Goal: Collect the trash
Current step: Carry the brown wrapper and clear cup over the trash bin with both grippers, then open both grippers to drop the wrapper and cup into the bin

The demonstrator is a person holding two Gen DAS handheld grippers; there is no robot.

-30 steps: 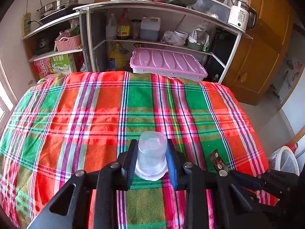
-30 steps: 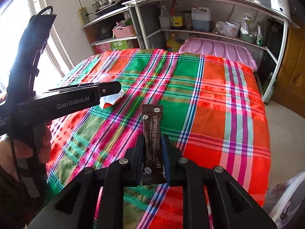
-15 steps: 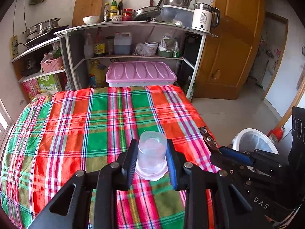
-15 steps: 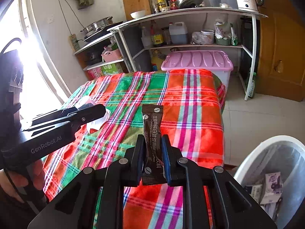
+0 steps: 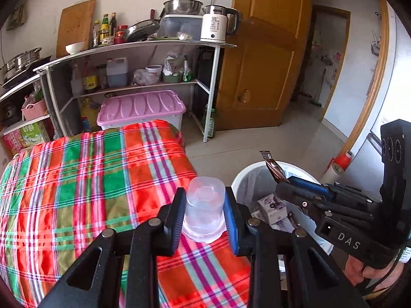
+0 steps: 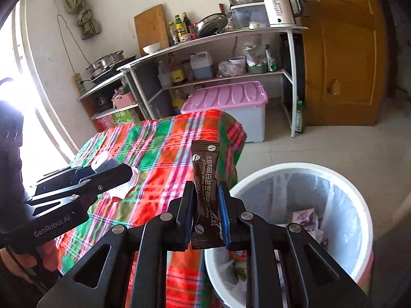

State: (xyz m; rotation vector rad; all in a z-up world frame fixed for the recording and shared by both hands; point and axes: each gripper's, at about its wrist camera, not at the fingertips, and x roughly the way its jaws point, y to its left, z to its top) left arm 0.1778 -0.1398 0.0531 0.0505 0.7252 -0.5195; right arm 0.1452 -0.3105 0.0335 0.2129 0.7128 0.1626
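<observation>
My left gripper [image 5: 204, 205] is shut on a clear plastic cup [image 5: 204, 211], held upside down over the right edge of the plaid tablecloth [image 5: 77, 179]. My right gripper [image 6: 205, 205] is shut on a brown coffee sachet [image 6: 206, 179] that sticks up between the pads. A white trash bin [image 6: 359, 205] with a clear liner stands on the floor beside the table, just right of the sachet. In the left wrist view the right gripper [image 5: 285, 182] hangs over the trash bin [image 5: 246, 179] with the coffee sachet [image 5: 273, 168]. The left gripper [image 6: 123, 172] and the clear cup [image 6: 102, 160] show at the left of the right wrist view.
Several discarded packets [image 6: 304, 220] lie inside the bin. A pink-lidded storage box [image 5: 141, 107] sits on the floor behind the table under a shelf rack [image 5: 213, 89] of bottles and cookware. A wooden door [image 5: 259, 77] and tiled floor [image 5: 244, 148] lie to the right.
Both grippers have swung right and risen, from over the table's middle to its right edge. The bin has come into view under the right gripper. Both grips are unchanged.
</observation>
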